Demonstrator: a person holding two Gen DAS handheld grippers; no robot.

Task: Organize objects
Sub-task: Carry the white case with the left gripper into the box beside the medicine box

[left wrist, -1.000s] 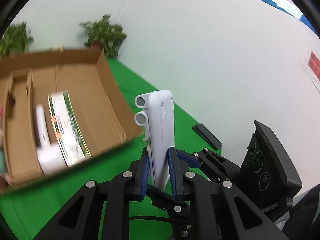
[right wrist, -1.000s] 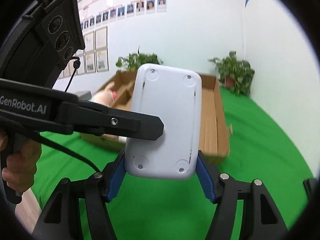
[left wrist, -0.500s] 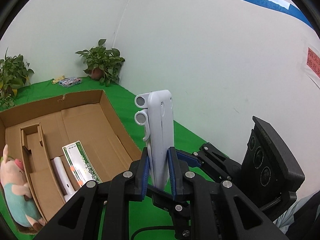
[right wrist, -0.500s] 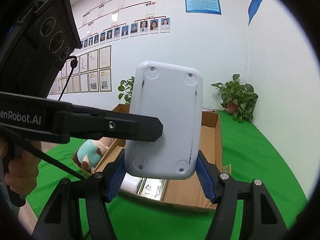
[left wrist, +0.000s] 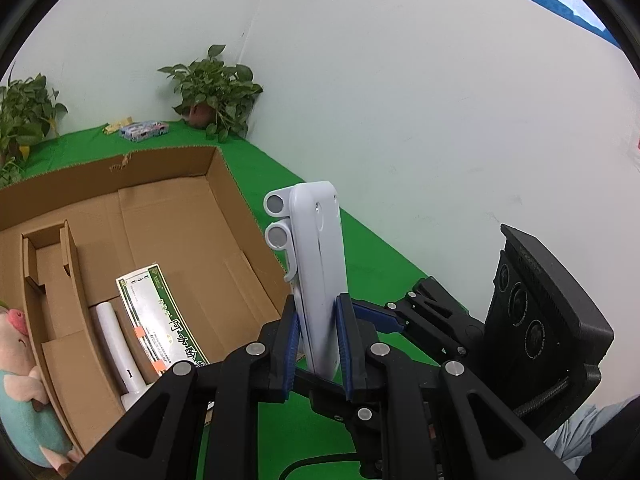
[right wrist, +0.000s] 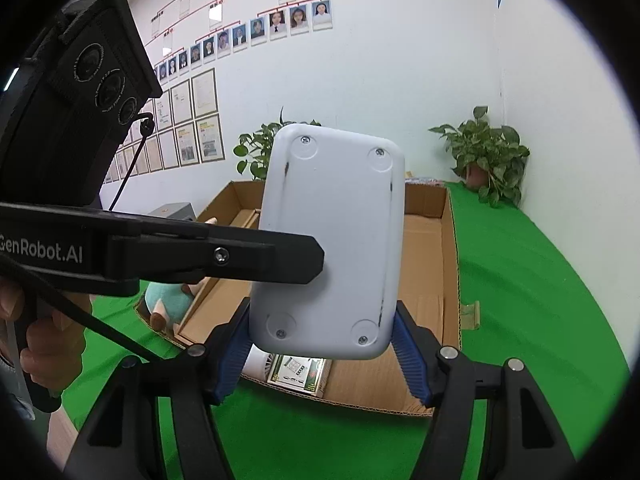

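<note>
My left gripper (left wrist: 317, 344) is shut on the flat faces of a pale grey plastic device (left wrist: 316, 264), held upright in the air. In the right wrist view the device's back (right wrist: 332, 240) fills the middle, and my right gripper (right wrist: 324, 352) stands around its long edges; its blue pads no longer press the device, with a gap on the right side. The left gripper's finger (right wrist: 256, 256) crosses in from the left. Behind and below lies an open cardboard box (left wrist: 224, 208) holding a green-and-white carton (left wrist: 160, 312), a white tube (left wrist: 120, 352) and a plush pig (left wrist: 20, 376).
The box (right wrist: 450, 264) rests on a green cloth (right wrist: 520, 300). Potted plants (left wrist: 212, 92) stand along the far white wall, with a small blue packet (left wrist: 144, 130) beside them. The right gripper's black camera housing (left wrist: 540, 320) is close at the right.
Both grippers with the device have tilted down a little, so the box looms larger. The right gripper's pads have eased off the device's edges.
</note>
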